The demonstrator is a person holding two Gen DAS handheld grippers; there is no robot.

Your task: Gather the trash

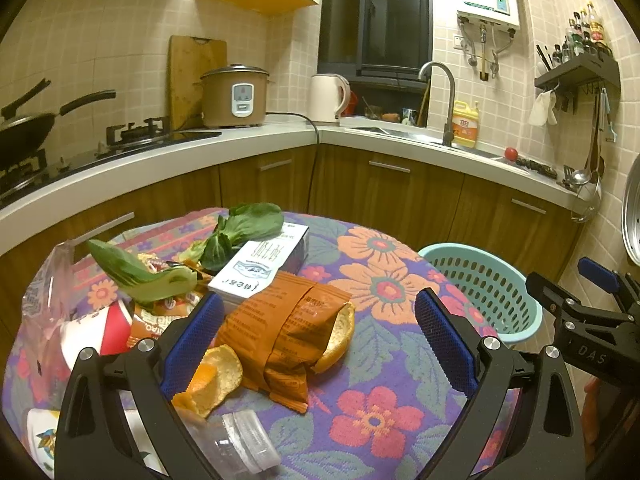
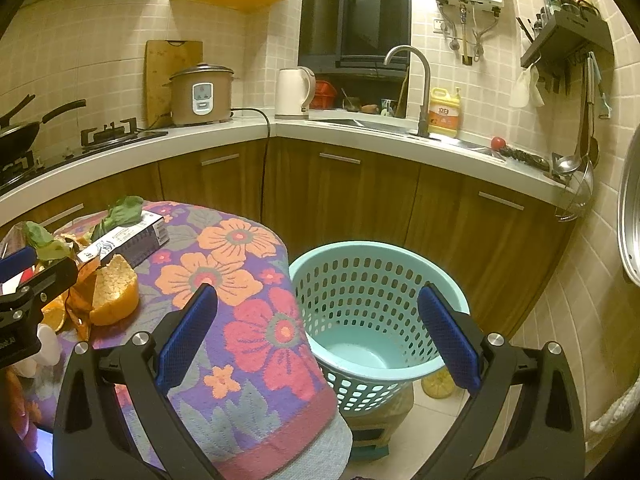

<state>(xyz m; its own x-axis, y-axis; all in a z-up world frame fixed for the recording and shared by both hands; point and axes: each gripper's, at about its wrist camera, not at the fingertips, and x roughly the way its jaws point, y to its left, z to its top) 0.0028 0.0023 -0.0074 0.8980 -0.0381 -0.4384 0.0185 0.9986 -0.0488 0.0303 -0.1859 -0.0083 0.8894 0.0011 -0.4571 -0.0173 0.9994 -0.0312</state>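
Trash lies on a flowered table (image 1: 376, 280): an orange snack wrapper (image 1: 280, 340), orange peels (image 1: 212, 380), green leaves (image 1: 244, 228), a white-and-dark box (image 1: 260, 264), a red-and-white cup (image 1: 108, 320), a clear plastic bottle (image 1: 244, 444). My left gripper (image 1: 320, 344) is open, its jaws either side of the wrapper and peels. My right gripper (image 2: 316, 336) is open and empty, above the table's right edge and the light-blue basket (image 2: 360, 360). The basket (image 1: 496, 280) looks empty. The peel (image 2: 114, 292) and box (image 2: 124, 240) also show in the right wrist view.
A kitchen counter (image 1: 248, 144) with rice cooker (image 1: 234, 96), kettle (image 1: 326, 98), sink faucet (image 1: 444, 96) and stove (image 1: 132, 132) runs behind the table. The basket stands on a low stool (image 2: 376, 428) to the table's right. A clear plastic bag (image 1: 44, 300) lies at the table's left.
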